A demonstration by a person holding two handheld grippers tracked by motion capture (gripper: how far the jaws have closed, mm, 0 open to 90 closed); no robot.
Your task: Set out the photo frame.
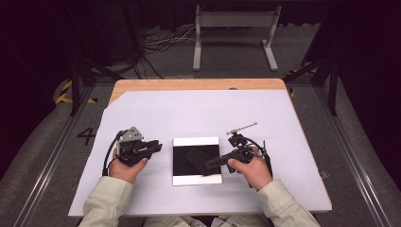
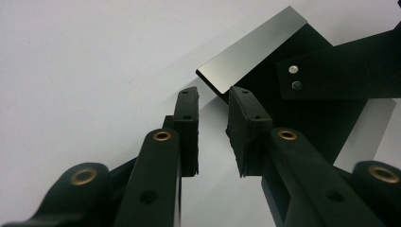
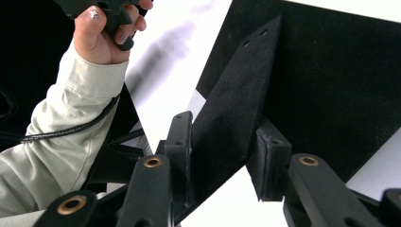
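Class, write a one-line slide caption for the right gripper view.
Right gripper straddles a black felt-like flap over a black panel, one pad apart.

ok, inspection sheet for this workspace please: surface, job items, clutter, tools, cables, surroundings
Surface: wooden table under a white paper sheet.
Job's things: square black panel with white edge strips; a flat black felt-like piece lies tilted over it.
Clutter: nothing seen.
Tools: left tool open beside the panel's corner, holding nothing; right tool straddles the felt piece, one pad against it, the other apart.
Cables: black cable loops from the left tool; loose cables on the floor.
Surroundings: grey metal stand, dark curtains, yellow-black floor tape.
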